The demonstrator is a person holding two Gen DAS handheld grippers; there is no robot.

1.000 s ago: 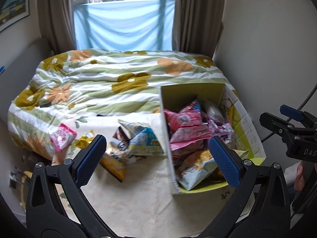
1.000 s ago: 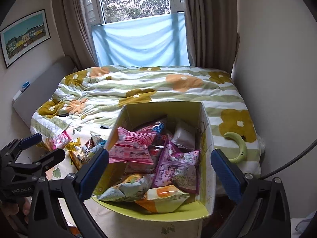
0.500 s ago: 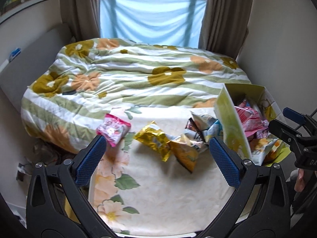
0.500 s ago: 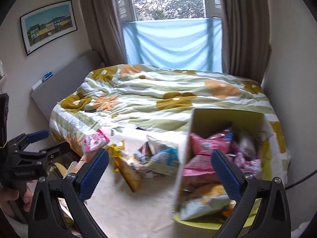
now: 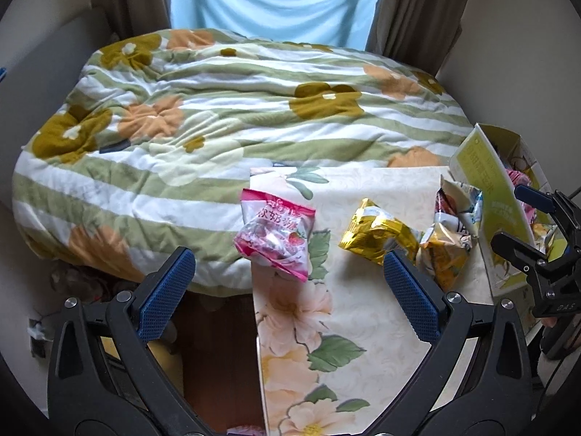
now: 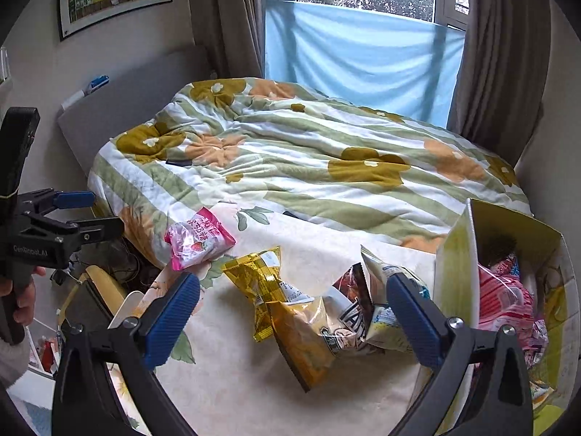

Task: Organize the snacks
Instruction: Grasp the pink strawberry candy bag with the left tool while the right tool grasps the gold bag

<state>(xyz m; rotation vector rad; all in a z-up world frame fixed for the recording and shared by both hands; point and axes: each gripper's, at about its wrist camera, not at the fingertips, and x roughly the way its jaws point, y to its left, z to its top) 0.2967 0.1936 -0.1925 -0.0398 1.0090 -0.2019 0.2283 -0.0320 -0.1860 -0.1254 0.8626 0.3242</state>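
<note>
A pink candy bag (image 5: 276,237) lies at the left edge of a floral-cloth table (image 5: 348,327); it also shows in the right wrist view (image 6: 198,238). A gold packet (image 5: 377,234) and a pile of other snack bags (image 6: 348,312) lie in the middle. A yellow-green cardboard box (image 6: 457,261) full of snacks stands at the right. My left gripper (image 5: 287,290) is open and empty, just short of the pink bag. My right gripper (image 6: 290,318) is open and empty above the pile.
A bed with a green striped flower quilt (image 5: 225,109) lies behind the table. Curtains (image 6: 501,58) and a blue sheet (image 6: 363,51) hang at the window. Floor clutter (image 5: 72,283) sits left of the table. A wall stands right of the box.
Both grippers have swung left, away from the box. The left view now centres on the pink candy bag, the right view on the snack pile. Both stay open.
</note>
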